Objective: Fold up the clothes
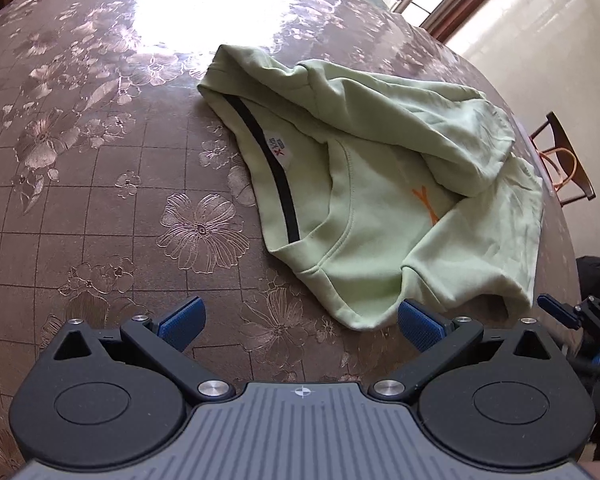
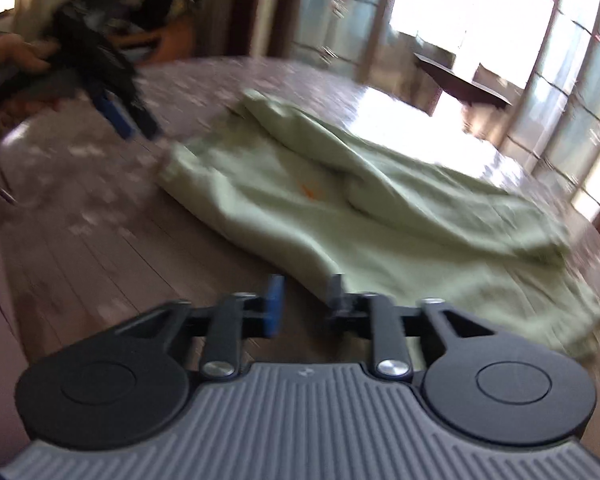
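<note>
The crumpled pale green cotton shirt (image 1: 384,184) lies on the brown flowered tabletop (image 1: 100,184), long axis toward one o'clock from the wide, empty left tool (image 1: 300,326); the half-open, empty right tool (image 2: 302,304) is nearer its hem.

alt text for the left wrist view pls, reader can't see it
A pale green sweatshirt lies loosely crumpled on a brown floral tablecloth, its black-trimmed neckline and white label facing up. The left gripper hovers near its closest edge, blue-padded fingers wide open and empty.
</note>
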`<move>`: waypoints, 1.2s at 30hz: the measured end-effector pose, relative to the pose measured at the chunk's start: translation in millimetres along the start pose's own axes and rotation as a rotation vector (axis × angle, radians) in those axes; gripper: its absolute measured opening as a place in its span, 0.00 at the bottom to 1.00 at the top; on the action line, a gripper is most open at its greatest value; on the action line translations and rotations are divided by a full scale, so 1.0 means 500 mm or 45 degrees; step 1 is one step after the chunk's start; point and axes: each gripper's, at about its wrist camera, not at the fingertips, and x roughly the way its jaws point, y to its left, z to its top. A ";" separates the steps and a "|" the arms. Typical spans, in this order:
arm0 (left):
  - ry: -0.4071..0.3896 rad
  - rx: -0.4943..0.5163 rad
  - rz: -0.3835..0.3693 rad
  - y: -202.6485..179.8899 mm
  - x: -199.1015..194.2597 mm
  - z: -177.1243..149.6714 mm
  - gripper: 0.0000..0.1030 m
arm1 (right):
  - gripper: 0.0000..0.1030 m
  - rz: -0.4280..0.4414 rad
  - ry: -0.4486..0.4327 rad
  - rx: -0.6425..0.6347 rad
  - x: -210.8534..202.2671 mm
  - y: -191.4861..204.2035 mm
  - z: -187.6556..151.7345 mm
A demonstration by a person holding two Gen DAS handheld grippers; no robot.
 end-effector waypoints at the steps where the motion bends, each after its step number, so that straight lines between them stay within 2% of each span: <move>1: 0.003 -0.010 0.010 0.002 -0.001 0.001 1.00 | 0.68 0.034 -0.020 -0.005 0.009 0.014 0.012; 3: 0.010 -0.031 0.030 0.006 -0.002 0.002 1.00 | 0.71 0.077 -0.065 -0.020 0.032 0.043 0.037; 6: 0.015 -0.053 0.048 0.010 -0.008 0.004 1.00 | 0.72 0.127 -0.073 -0.049 0.079 0.081 0.072; 8: 0.010 -0.053 0.051 0.010 -0.014 0.005 1.00 | 0.75 0.123 -0.078 -0.056 0.110 0.095 0.085; 12: -0.009 -0.031 0.049 0.004 -0.032 0.004 1.00 | 0.75 0.049 -0.040 -0.041 0.158 0.114 0.099; 16: -0.024 -0.034 0.035 0.007 -0.046 0.000 1.00 | 0.75 0.110 0.005 -0.019 0.182 0.122 0.099; 21: -0.047 -0.091 0.049 0.016 -0.061 -0.010 1.00 | 0.74 0.099 -0.011 -0.099 0.215 0.139 0.093; 22: -0.052 -0.106 0.053 0.018 -0.064 -0.012 1.00 | 0.67 0.097 -0.026 -0.113 0.221 0.138 0.092; 23: -0.054 -0.122 0.062 0.019 -0.066 -0.011 1.00 | 0.53 0.105 -0.038 -0.105 0.226 0.134 0.092; 24: -0.057 -0.136 0.072 0.018 -0.068 -0.010 1.00 | 0.44 0.146 -0.031 -0.076 0.233 0.125 0.093; 27: -0.076 -0.162 0.101 0.016 -0.076 -0.002 1.00 | 0.28 0.248 -0.003 0.006 0.247 0.097 0.097; 28: -0.090 -0.180 0.106 0.015 -0.078 0.000 1.00 | 0.16 0.257 -0.004 0.014 0.247 0.090 0.098; 29: -0.103 -0.200 0.100 0.016 -0.080 0.002 1.00 | 0.11 0.267 -0.009 0.031 0.246 0.081 0.099; 36: -0.108 -0.324 0.045 0.020 -0.051 0.026 1.00 | 0.09 0.380 -0.078 0.251 0.204 0.017 0.106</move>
